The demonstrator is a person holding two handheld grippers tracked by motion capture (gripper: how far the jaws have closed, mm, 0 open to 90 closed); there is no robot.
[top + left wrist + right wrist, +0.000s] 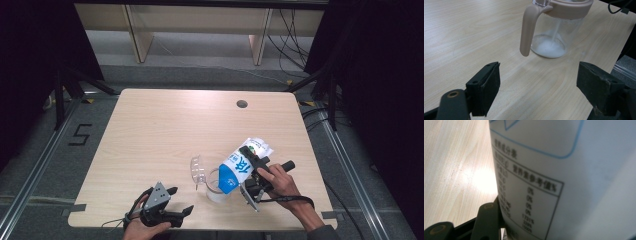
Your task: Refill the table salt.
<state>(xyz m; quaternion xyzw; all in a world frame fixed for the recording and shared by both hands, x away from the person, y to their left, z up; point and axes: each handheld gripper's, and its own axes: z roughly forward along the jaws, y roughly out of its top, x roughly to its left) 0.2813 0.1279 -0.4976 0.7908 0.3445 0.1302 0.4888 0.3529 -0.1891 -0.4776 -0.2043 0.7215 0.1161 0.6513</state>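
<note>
Here, on a pale wood-grain table (pixel 165 130) with a small round hole (pixel 242 104) near its far edge:

Item one: a clear plastic jug with a beige-pink rim and handle (pixel 554 35), standing upright near the table's front edge, right of centre. A thin layer of white powder or grains (pixel 547 48) covers its bottom, and a fine white stream falls into it. In the high view the jug (pixel 216 189) sits directly under the lowered end of the bag.

Item two: a white and blue printed bag (pixel 240 167), tilted steeply, blue end down over the jug's mouth, white end raised toward the far right. The right gripper view shows its white panel (pixel 554 180) with a printed table of small characters, too blurred to read.

Item three: a clear ribbed plastic lid (pixel 198 169), lying on the table just left of the jug.

Item four: the right gripper (pixel 256 176), held in the person's right hand (pixel 284 184), jaws closed on the bag's body.

Item five: the left gripper (pixel 175 201), held in the left hand (pixel 145 229) at the table's front edge, well left of the jug. Its jaws stand wide apart and hold nothing; its own view (pixel 537 86) faces the jug's handle.
</note>
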